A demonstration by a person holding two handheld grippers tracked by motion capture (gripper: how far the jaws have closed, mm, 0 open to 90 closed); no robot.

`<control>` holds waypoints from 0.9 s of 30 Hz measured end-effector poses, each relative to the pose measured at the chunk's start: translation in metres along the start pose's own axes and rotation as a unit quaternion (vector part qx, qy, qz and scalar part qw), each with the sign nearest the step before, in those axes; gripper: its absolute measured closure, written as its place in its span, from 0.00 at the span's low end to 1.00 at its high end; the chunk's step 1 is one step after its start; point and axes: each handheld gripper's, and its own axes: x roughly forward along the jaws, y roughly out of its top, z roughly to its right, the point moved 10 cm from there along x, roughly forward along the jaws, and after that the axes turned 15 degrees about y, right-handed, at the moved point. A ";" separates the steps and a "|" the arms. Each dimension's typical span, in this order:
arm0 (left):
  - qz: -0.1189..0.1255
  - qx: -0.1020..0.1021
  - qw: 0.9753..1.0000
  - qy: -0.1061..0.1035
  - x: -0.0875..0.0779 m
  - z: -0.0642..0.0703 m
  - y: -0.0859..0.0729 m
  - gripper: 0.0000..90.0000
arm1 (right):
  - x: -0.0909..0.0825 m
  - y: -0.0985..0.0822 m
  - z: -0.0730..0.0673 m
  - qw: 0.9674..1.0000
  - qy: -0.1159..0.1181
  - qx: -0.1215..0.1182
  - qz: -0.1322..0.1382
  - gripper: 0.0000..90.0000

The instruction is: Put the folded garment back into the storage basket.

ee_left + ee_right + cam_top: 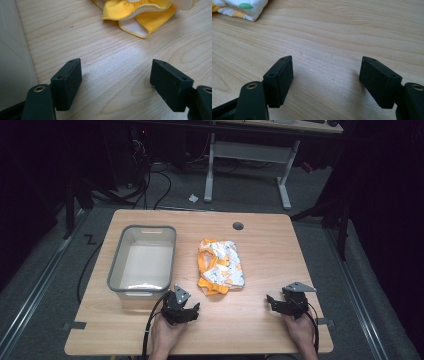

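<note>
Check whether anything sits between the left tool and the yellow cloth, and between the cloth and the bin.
Nothing visible does. Bare wood lies between the open left tool and the cloth, and between the cloth and the grey bin beside it.

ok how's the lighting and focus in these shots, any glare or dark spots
High view: wooden table evenly lit, surroundings near black. Left gripper view: pale sheen on the wood, yellow and white cloth sharp. Right gripper view: soft shadows beside the open black jaws, grain crisp.
</note>
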 end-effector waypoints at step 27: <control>0.000 -0.031 0.998 -0.057 -0.008 0.017 0.026 0.32 | 0.000 0.000 0.000 1.000 0.000 -0.002 0.000 0.31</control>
